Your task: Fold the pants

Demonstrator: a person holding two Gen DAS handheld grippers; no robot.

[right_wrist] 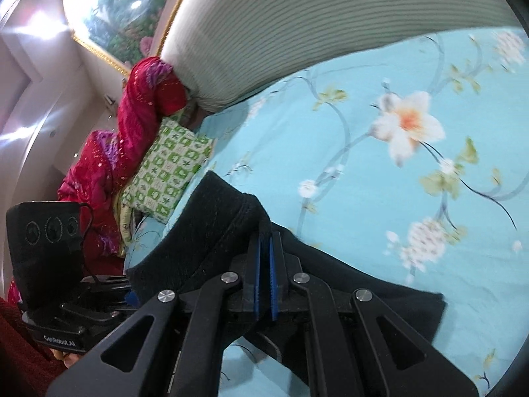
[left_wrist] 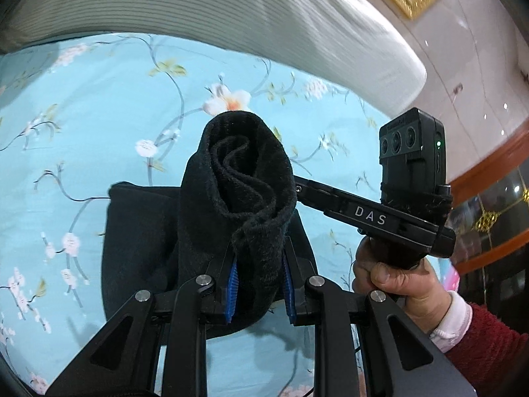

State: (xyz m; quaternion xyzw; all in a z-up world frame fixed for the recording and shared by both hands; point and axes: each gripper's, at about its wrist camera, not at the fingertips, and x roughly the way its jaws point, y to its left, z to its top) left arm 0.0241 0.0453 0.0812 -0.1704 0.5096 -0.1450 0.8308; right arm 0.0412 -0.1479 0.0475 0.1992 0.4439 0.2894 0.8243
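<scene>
The black fleece pants point(left_wrist: 231, 198) are bunched and lifted above the light blue floral bedsheet point(left_wrist: 99, 106). My left gripper point(left_wrist: 259, 284) is shut on a thick fold of them between its blue pads. In the left wrist view the right gripper's body, marked DAS, reaches in from the right in a person's hand, its tips hidden behind the cloth. In the right wrist view my right gripper point(right_wrist: 264, 274) is shut on a hemmed edge of the pants point(right_wrist: 211, 231). The rest of the pants point(right_wrist: 380, 294) lies on the sheet below.
A white ribbed headboard cushion point(left_wrist: 264, 10) runs along the far side of the bed. A green-and-white patterned pillow point(right_wrist: 165, 168) and red cloth point(right_wrist: 132, 125) lie at the bed's end. The left gripper's camera block point(right_wrist: 46, 248) is at lower left.
</scene>
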